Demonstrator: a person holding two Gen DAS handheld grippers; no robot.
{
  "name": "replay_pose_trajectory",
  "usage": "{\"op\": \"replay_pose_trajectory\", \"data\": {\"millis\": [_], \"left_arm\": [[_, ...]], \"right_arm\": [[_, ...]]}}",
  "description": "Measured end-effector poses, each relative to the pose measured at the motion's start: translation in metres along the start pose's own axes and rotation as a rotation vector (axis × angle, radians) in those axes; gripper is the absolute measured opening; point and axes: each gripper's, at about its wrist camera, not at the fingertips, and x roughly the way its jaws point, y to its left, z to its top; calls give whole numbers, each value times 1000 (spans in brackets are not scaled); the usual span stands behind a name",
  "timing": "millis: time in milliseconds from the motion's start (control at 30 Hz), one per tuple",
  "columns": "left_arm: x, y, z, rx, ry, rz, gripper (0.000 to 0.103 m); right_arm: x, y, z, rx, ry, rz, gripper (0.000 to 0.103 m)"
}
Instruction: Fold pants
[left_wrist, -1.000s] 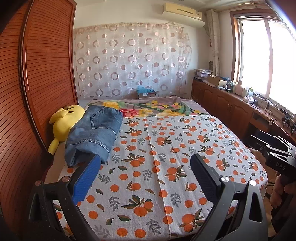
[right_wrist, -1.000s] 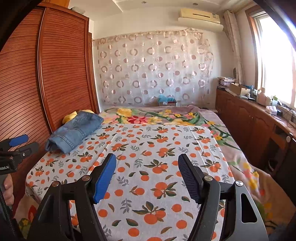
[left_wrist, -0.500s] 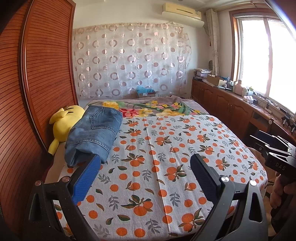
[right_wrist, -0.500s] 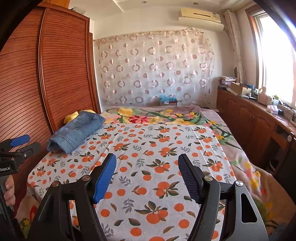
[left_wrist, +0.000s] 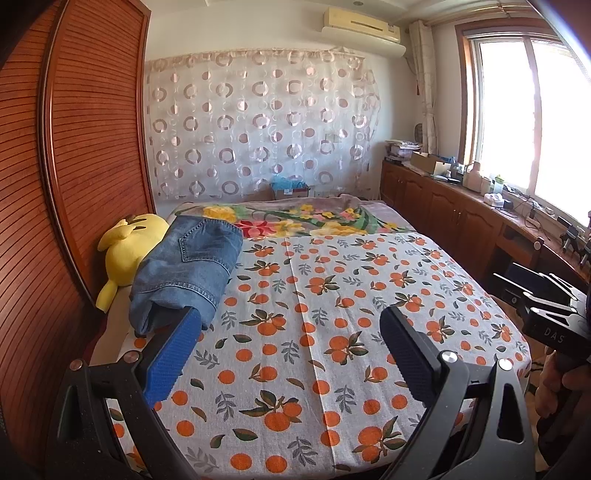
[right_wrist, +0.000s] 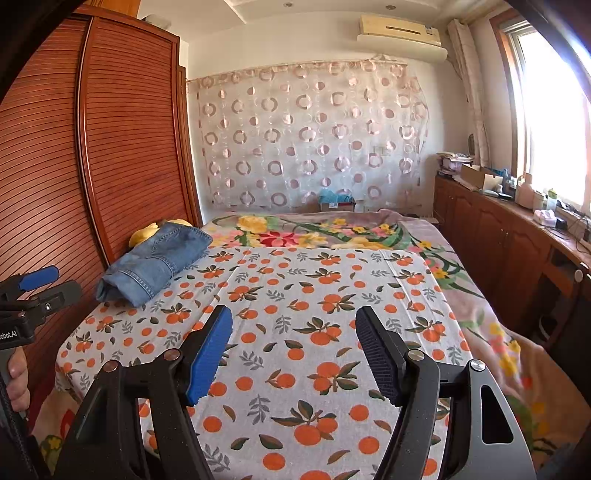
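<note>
Folded blue jeans (left_wrist: 188, 269) lie in a compact bundle at the left edge of the bed, partly resting on a yellow plush toy (left_wrist: 127, 249). From the right wrist view the jeans (right_wrist: 155, 264) sit far left, beside the wardrobe. My left gripper (left_wrist: 290, 334) hangs open over the near end of the bed, its left fingertip just in front of the jeans' hem, nothing between the jaws. My right gripper (right_wrist: 293, 332) is open too, over the orange-print sheet (right_wrist: 314, 332), empty. Each gripper appears at the other view's edge, held by a hand.
A wooden slatted wardrobe (left_wrist: 74, 184) runs along the bed's left side. A floral blanket (left_wrist: 295, 219) covers the bed's far end. Wooden cabinets (right_wrist: 498, 236) with clutter line the right wall under the window. A sheer circle-patterned curtain hangs at the back.
</note>
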Motion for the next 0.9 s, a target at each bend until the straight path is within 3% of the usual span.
{"op": "replay_pose_trajectory", "data": {"millis": [900], "left_arm": [[0, -1, -1, 1, -2, 1, 98]], "right_arm": [[1, -2, 0, 1, -3, 2, 71]]}}
